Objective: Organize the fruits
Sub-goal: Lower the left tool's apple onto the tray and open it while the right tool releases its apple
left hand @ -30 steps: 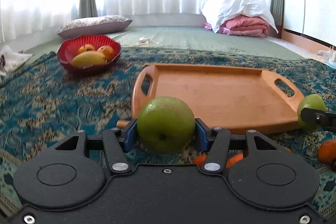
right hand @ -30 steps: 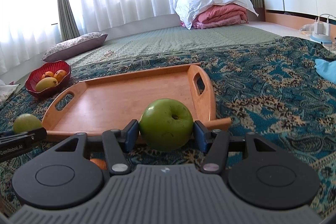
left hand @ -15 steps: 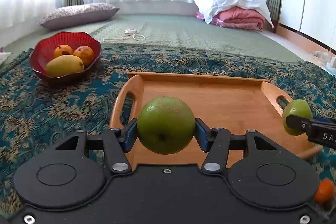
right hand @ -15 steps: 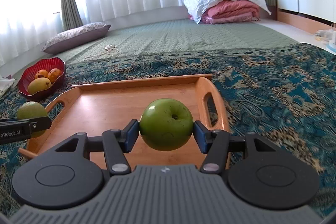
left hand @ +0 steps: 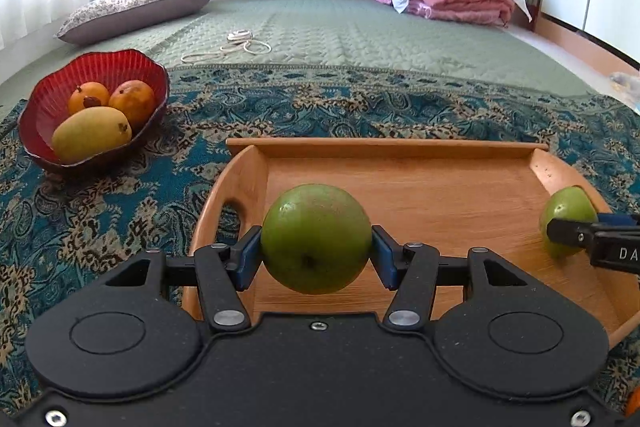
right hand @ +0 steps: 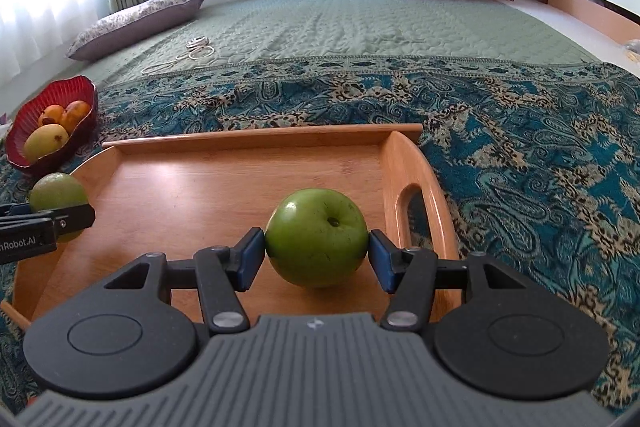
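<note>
My left gripper (left hand: 316,257) is shut on a green apple (left hand: 316,237) and holds it over the left part of the wooden tray (left hand: 400,187). My right gripper (right hand: 316,257) is shut on a second green apple (right hand: 316,243), low over the right part of the tray (right hand: 240,179) near its right handle. Each apple also shows in the other view: the right one (left hand: 566,215) at the tray's right side, the left one (right hand: 58,193) at its left edge.
A red bowl (left hand: 116,67) with a mango and two orange fruits stands left of the tray on the patterned blue cloth (left hand: 120,195). A green quilt (left hand: 340,31) with a white cord, a pillow and folded bedding lie beyond. A bit of orange fruit (left hand: 634,403) peeks at the bottom right.
Both grippers have moved forward and over the tray with their apples, and have come lower toward its floor. The loose orange fruits near the tray's front edge have dropped out of view.
</note>
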Tool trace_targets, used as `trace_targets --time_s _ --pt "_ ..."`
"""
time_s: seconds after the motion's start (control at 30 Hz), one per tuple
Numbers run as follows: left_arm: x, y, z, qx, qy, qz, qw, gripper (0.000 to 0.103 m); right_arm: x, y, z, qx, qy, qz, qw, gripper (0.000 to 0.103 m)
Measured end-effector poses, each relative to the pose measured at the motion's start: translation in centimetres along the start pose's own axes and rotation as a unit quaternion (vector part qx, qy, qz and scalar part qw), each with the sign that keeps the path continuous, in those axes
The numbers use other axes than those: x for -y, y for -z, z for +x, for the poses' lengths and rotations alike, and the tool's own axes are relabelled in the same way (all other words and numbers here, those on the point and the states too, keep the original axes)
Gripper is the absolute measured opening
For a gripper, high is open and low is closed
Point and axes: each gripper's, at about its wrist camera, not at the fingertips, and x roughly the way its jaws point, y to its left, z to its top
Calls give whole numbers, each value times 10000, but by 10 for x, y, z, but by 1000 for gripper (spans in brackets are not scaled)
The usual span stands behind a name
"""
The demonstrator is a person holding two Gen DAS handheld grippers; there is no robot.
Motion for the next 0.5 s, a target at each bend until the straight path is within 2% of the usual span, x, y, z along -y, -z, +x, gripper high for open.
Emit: trace_targets --time_s 0.5 --pt "0 9 16 -157 -57 -46 9999 54 -7 -3 2 -1 92 -236 9997 60"
